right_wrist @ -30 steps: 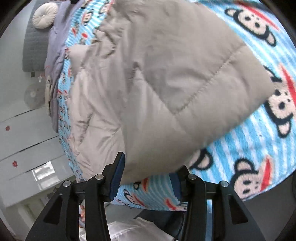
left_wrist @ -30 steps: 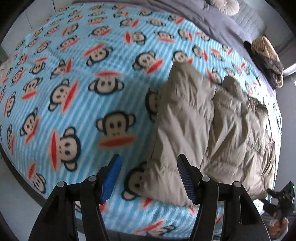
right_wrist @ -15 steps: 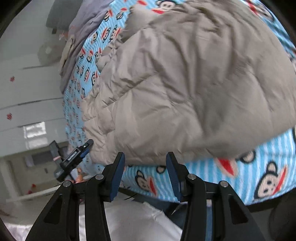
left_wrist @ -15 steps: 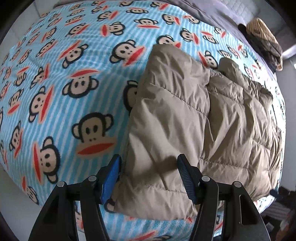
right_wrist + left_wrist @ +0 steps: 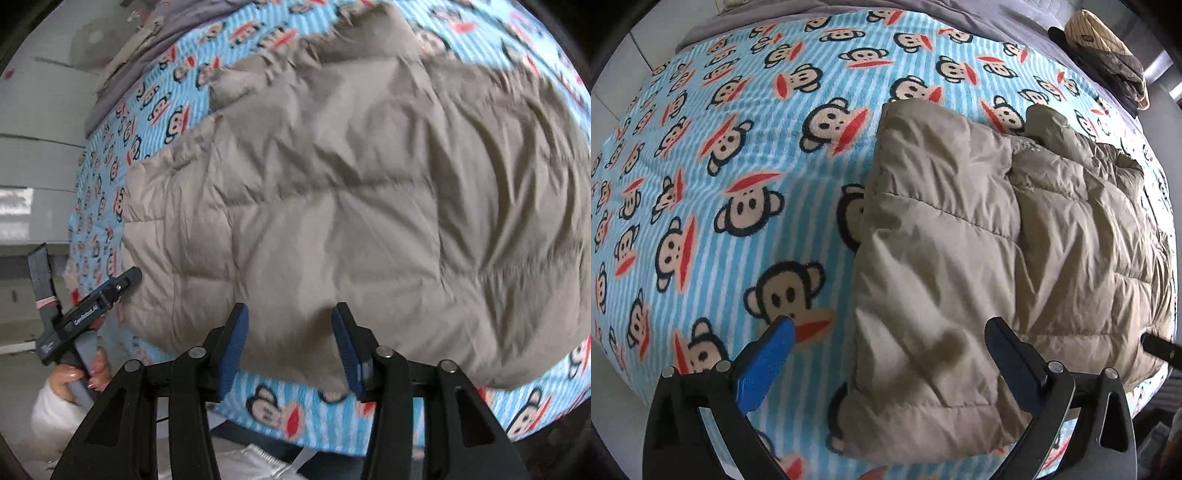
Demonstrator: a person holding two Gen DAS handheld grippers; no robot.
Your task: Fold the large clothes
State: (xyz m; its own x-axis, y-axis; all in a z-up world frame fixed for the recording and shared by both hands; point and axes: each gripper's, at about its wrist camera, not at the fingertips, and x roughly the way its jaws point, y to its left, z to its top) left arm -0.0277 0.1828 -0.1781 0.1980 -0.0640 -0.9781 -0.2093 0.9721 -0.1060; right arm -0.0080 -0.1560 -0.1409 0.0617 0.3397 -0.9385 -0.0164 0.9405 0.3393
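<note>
A beige quilted puffer jacket [image 5: 979,240] lies folded on a blue monkey-print blanket [image 5: 738,155] that covers the bed. My left gripper [image 5: 888,328] hovers above the jacket's near left edge. Its jaws are opening wide and the pads touch nothing. In the right wrist view the jacket [image 5: 332,184] fills most of the frame. My right gripper [image 5: 290,314] hangs over the jacket's near hem, jaws opening, with cloth below them but not pinched. The left gripper [image 5: 110,291] also shows at that view's left, held by a hand [image 5: 81,373].
A grey duvet [image 5: 979,14] lies at the far end of the bed, with a pile of dark and checked clothes [image 5: 1108,48] on it. The bed's near edge drops to pale floor [image 5: 613,387]. White panelled furniture [image 5: 33,155] stands beyond the bed.
The left gripper came over the jacket's near left edge and its jaws spread much wider. The right view swung along the jacket toward its hem, and the other gripper came into sight.
</note>
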